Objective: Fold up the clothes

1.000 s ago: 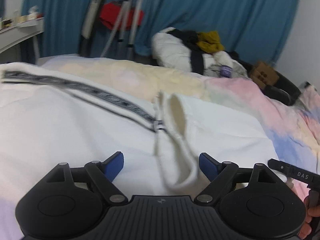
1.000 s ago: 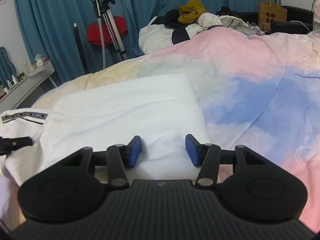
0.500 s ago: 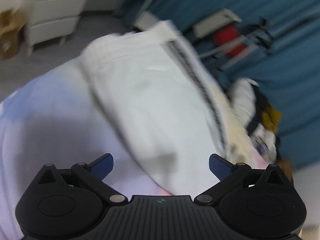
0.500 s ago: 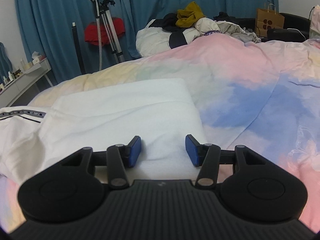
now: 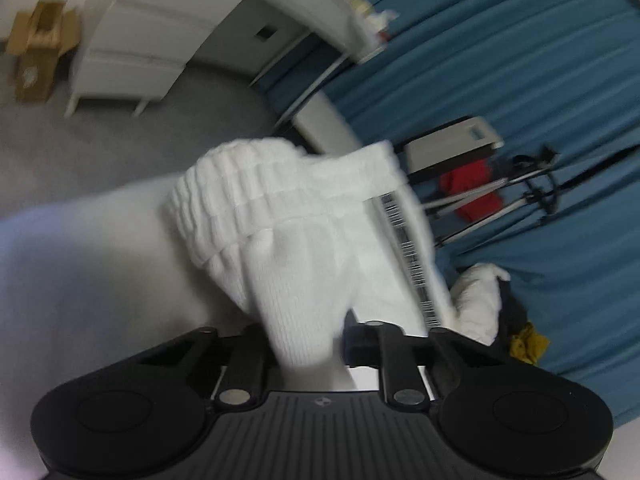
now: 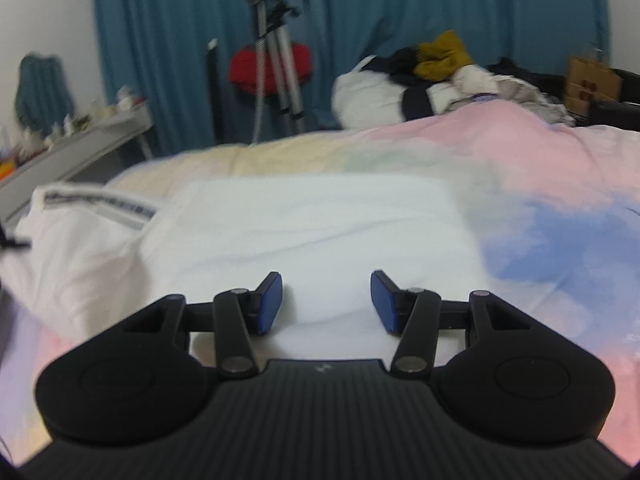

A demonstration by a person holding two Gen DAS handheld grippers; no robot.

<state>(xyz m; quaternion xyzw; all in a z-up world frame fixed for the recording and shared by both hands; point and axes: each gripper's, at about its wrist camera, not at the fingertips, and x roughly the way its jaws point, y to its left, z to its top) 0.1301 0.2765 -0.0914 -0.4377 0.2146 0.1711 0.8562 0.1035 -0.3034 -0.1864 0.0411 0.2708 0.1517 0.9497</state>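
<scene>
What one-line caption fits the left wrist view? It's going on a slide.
Left gripper closing on the ribbed cuff of a white garment at the bed's edge.

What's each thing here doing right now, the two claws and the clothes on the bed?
Left gripper: jaws closing, white knit fabric between them.
White garment: ribbed cuff end bunched, lifted.
Right gripper: open, nothing between its pads.
Folded white part: flat on the bedspread.
Clothes pile: heaped, unfolded.
</scene>
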